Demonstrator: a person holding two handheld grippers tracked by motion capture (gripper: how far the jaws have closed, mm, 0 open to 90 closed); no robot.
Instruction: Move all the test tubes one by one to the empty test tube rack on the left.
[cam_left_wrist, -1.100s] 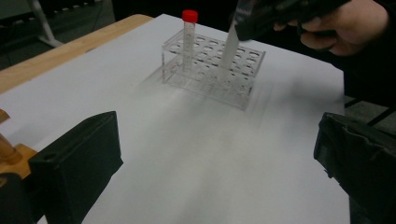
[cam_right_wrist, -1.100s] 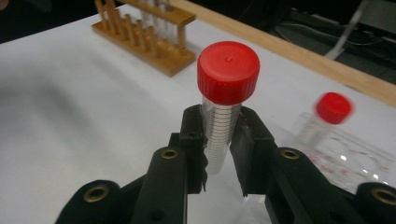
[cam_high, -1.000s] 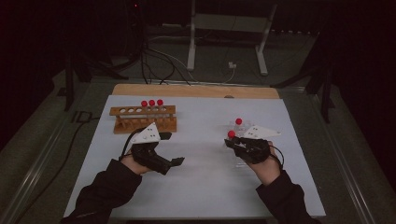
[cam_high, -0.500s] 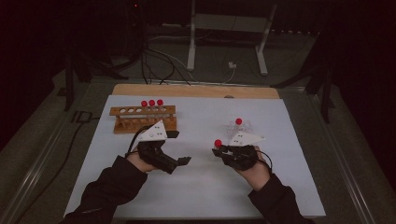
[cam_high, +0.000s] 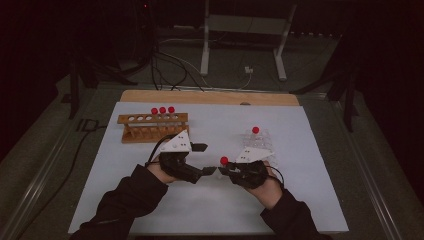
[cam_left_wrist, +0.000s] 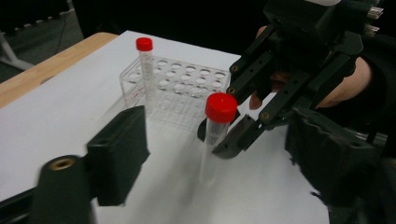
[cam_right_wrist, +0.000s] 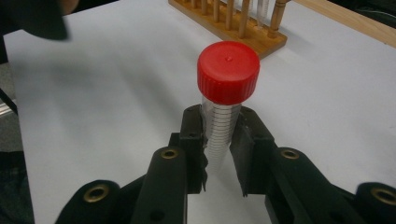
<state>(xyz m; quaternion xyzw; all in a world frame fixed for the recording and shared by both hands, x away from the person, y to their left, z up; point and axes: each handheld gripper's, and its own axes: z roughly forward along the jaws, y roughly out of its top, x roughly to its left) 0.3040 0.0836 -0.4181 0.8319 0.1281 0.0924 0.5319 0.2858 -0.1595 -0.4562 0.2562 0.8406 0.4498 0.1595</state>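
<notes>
A clear tube with a red cap (cam_right_wrist: 228, 72) stands upright in my right gripper (cam_right_wrist: 219, 154), whose jaws are shut on its body below the cap. In the high view that tube (cam_high: 223, 160) is held over the middle of the white mat (cam_high: 300, 200), with my right gripper (cam_high: 226, 171) under it. My left gripper (cam_high: 210, 159) faces it from the left. In the left gripper view the tube (cam_left_wrist: 217, 126) stands between that gripper's two jaws, which have just been closing. Both pads (cam_left_wrist: 123, 144) are still apart from it.
A clear plastic rack (cam_high: 260, 142) behind the right hand holds one red-capped tube (cam_high: 255, 130). A wooden rack (cam_high: 152, 127) at the back left carries three red-capped tubes (cam_high: 162, 110). A wooden board (cam_high: 210, 96) edges the mat's far side.
Both hands have come together towards the middle of the mat. The right gripper carried its tube leftwards, away from the clear rack. The left jaws now stand narrower, around the tube.
</notes>
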